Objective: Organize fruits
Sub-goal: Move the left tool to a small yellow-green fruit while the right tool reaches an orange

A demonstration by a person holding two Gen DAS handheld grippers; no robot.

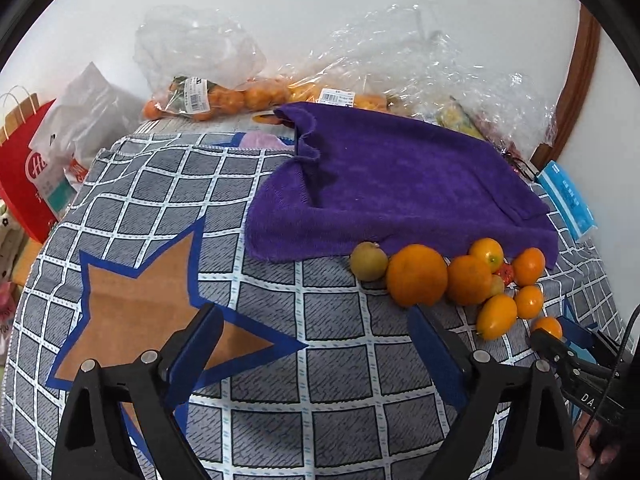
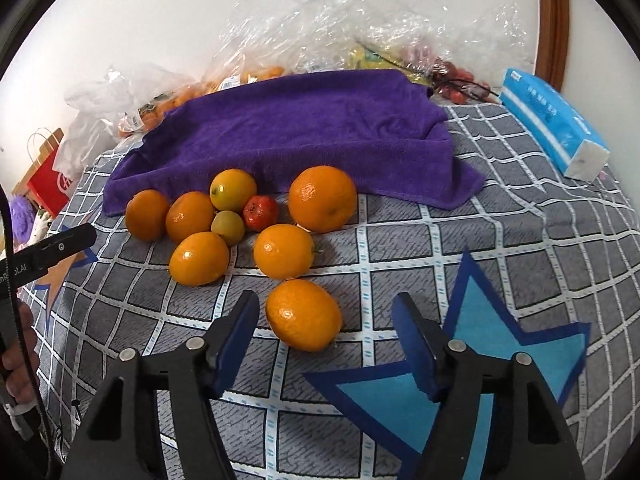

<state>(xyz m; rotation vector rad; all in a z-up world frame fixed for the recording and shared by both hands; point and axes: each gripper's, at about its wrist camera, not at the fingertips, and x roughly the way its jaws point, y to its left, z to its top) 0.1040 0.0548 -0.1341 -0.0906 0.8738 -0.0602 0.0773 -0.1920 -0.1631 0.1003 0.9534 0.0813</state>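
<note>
A heap of loose fruit lies on the checked cloth (image 2: 400,240) in front of a purple towel (image 2: 304,132): a big orange (image 2: 322,198), several smaller oranges, a yellow citrus (image 2: 233,189), a small red fruit (image 2: 261,212) and a greenish one (image 2: 228,227). My right gripper (image 2: 326,302) stands open around the nearest small orange (image 2: 303,314), and neither pad touches it. My left gripper (image 1: 314,314) is open and wide over bare cloth, with its right fingertip (image 1: 418,318) just under the big orange (image 1: 416,275). A yellow-green fruit (image 1: 369,261) sits at the heap's left end.
Clear plastic bags of oranges (image 1: 208,98) and other fruit (image 2: 452,80) lie along the back by the white wall. A blue tissue pack (image 2: 552,124) lies at the right. A red paper bag (image 1: 24,160) stands off the left edge. A hand (image 2: 18,356) holds the left gripper.
</note>
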